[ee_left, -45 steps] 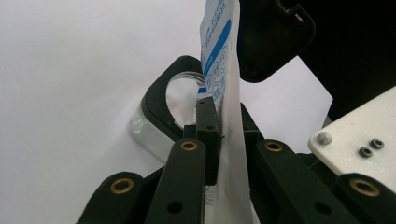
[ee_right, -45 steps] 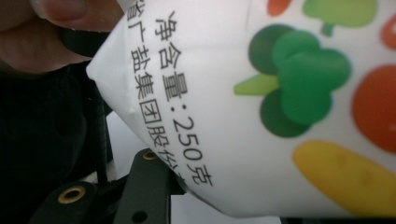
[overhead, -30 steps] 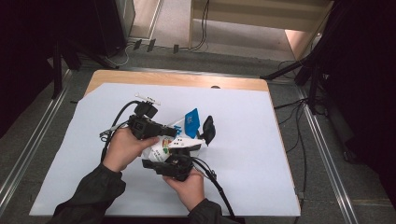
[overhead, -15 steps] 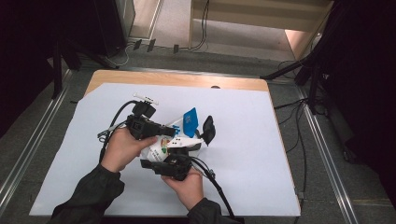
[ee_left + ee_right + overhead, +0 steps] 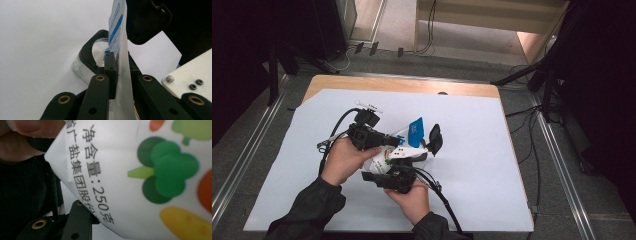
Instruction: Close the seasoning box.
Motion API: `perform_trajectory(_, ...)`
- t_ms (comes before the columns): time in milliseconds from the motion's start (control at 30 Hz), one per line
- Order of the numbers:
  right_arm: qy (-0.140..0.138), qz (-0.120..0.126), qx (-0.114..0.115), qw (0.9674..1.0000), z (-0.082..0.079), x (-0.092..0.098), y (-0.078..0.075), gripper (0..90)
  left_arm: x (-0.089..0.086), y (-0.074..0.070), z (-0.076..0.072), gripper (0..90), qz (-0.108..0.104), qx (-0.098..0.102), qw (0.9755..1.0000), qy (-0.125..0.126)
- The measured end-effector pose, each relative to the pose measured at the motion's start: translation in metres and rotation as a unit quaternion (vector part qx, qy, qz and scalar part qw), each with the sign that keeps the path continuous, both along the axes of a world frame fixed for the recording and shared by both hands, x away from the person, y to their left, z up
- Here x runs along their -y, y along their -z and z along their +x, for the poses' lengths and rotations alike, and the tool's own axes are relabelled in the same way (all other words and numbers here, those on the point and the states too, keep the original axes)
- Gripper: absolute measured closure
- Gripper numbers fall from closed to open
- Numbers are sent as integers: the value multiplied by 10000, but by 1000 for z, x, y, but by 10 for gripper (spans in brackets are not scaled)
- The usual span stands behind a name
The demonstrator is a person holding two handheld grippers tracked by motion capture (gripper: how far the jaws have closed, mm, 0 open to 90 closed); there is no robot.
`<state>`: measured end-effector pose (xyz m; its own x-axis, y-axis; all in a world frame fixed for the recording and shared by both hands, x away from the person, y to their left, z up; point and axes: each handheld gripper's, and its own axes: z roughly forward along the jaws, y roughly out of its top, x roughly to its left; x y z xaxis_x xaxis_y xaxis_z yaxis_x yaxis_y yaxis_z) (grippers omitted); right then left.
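Pouch (image 5: 150,182) bottom beyond frame edge

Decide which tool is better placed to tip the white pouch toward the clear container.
Probably the left tool: its jaws pinch the white pouch directly above the clear container. The right tool grips its lower body.

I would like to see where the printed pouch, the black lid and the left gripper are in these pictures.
printed pouch (image 5: 140,177), right gripper view, on its white printed face.
black lid (image 5: 434,138), high view, on its dark top.
left gripper (image 5: 117,70), left gripper view, between its fingertips, shut on the pouch edge.
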<state>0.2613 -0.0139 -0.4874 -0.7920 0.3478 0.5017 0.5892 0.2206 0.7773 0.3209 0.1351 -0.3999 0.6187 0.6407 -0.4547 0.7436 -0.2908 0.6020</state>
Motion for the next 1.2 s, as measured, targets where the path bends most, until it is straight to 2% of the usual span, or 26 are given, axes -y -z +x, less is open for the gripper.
perform_trajectory(833, -10, 57, -40, 10000, 2, 1, -1, 675, 2, -2, 2, 857, 50, 13, 10000, 27)
perform_trajectory(967, -1, 67, -35, 10000, 2, 2, -1, 674, 4, -4, 2, 858, 160, 72, 9998, 34)
perform_trajectory(1133, 26, 39, -36, 10000, 2, 1, 0, 647, 6, -5, 2, 872, 202, 92, 9997, 87)
perform_trajectory(1200, 55, 54, -50, 10000, 2, 1, 0, 663, 6, -5, 2, 873, 212, 110, 9997, 73)
